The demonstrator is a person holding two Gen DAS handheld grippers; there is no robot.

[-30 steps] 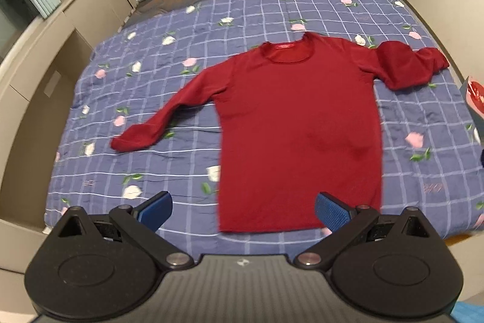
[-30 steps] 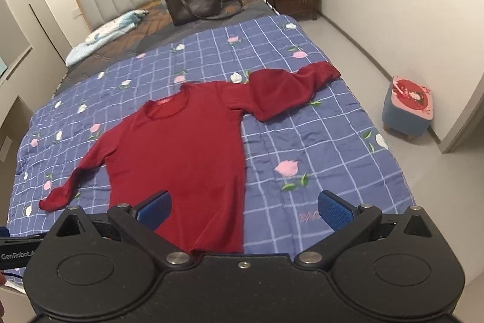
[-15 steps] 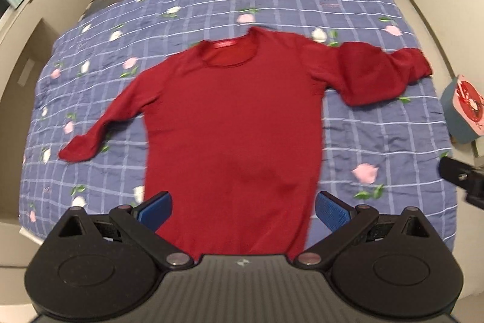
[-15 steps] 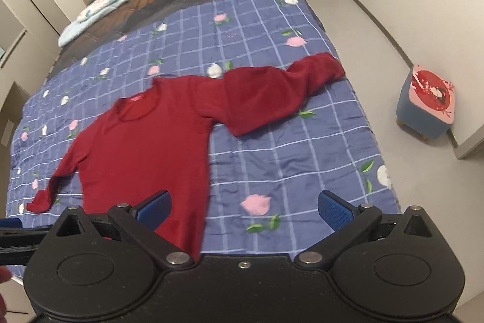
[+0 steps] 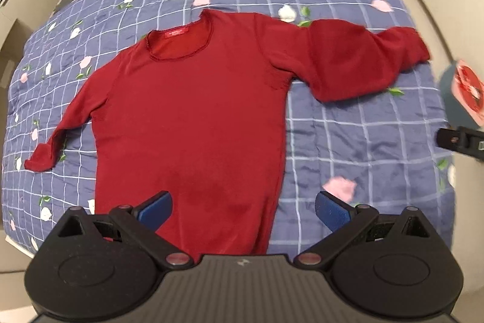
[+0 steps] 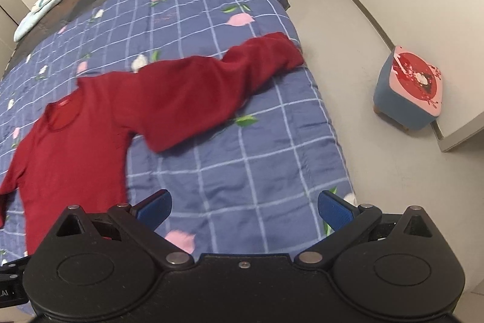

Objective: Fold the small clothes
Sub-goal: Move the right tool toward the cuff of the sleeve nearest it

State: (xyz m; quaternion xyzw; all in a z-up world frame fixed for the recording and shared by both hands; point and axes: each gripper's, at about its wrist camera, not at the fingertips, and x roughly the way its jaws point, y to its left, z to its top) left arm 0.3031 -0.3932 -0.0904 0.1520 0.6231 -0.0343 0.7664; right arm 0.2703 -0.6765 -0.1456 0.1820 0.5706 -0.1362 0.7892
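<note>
Red long-sleeved top (image 5: pixel 193 123) lies flat on the bed quilt (image 5: pixel 348 141), sleeves spread, ready for folding. Left gripper (image 5: pixel 242 206) and right gripper (image 6: pixel 243 206) hover with fingers apart, holding nothing.

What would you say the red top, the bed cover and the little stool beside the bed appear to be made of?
Red top: seemingly soft, matte knit fabric; it lies limp with stitched seams. Bed cover: likely quilted cloth with a slight sheen, judging by its puckered grid lines. Stool: apparently padded blue upholstery with a printed top; its short legs look wooden.

- Red long-sleeved top (image 5: pixel 193 123) lies flat and face up on the blue checked quilt (image 5: pixel 348 141), neckline toward the headboard, both sleeves spread outward.
</note>
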